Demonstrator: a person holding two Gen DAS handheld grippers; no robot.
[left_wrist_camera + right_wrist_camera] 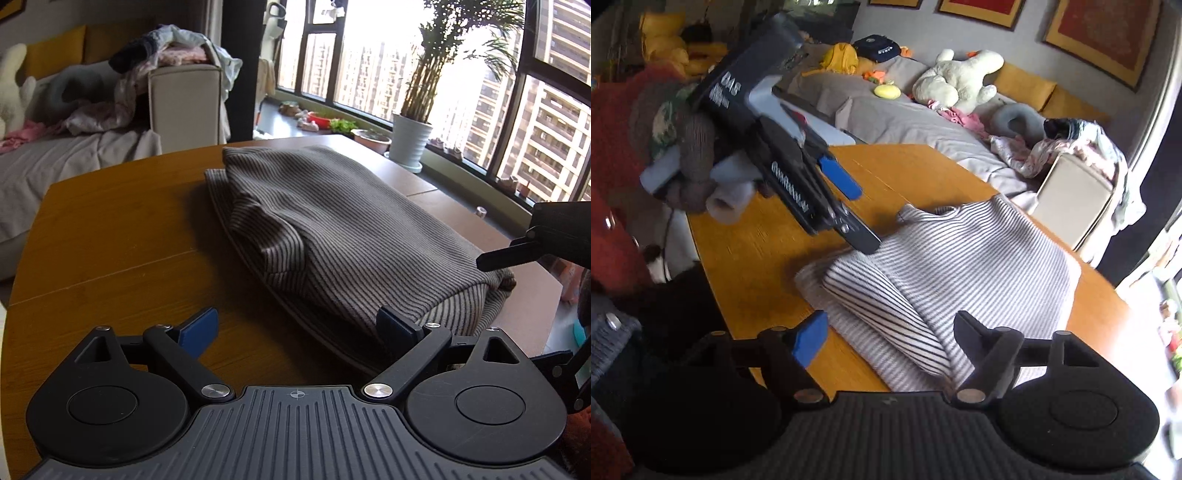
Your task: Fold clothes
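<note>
The striped sweater (332, 229) sits on the wooden table (110, 240), already doubled over into a thick bundle with a sleeve tucked across the top, though it's lumpy and the edges don't line up. Both the left gripper (295, 328) and right gripper (890, 332) hang at its edge, fingers spread wide, gripping nothing. Looks mostly folded to me, maybe needing a tidy-up. More clothes (122, 99) are heaped on the sofa behind.

Bare table (110, 229) lies open left of the folded striped garment (332, 221).
</note>
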